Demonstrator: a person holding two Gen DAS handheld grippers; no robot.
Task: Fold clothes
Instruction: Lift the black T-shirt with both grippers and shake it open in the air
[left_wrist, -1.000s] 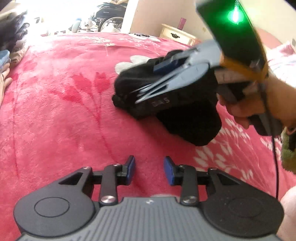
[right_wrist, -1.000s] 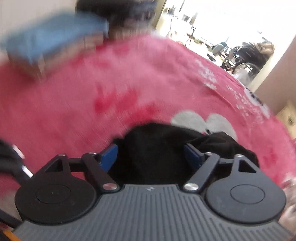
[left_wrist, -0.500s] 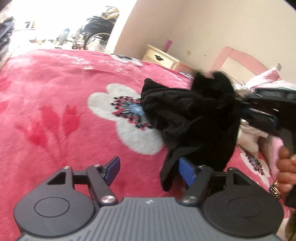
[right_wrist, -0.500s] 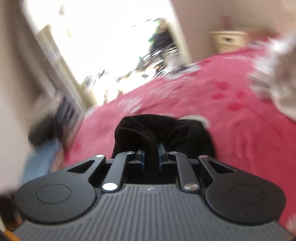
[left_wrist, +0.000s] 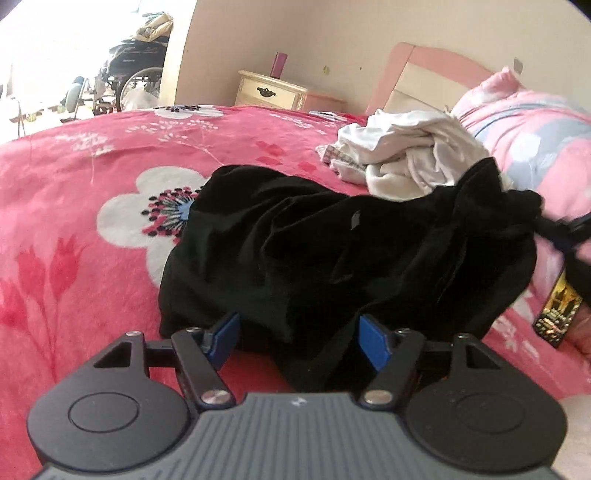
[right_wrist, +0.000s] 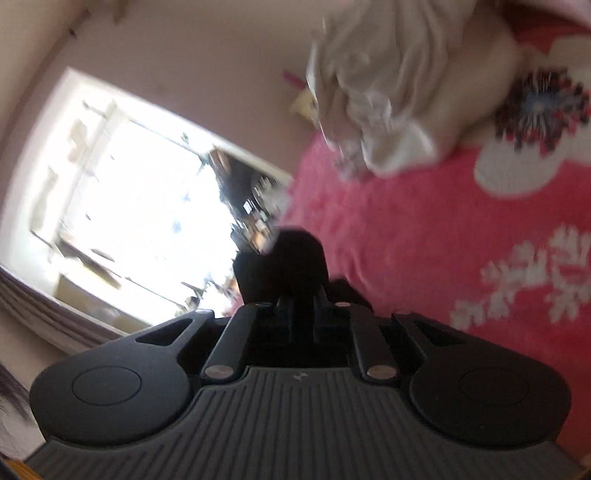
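A pink floral blanket covers the bed. A crumpled black garment lies at its middle, with a heap of white clothes touching it at one o'clock. The left gripper sits at six o'clock, its blue pads spread wide on either side of the garment's near hem. The right gripper, tilted in a blurred view, seems clamped on a bunch of the black cloth.
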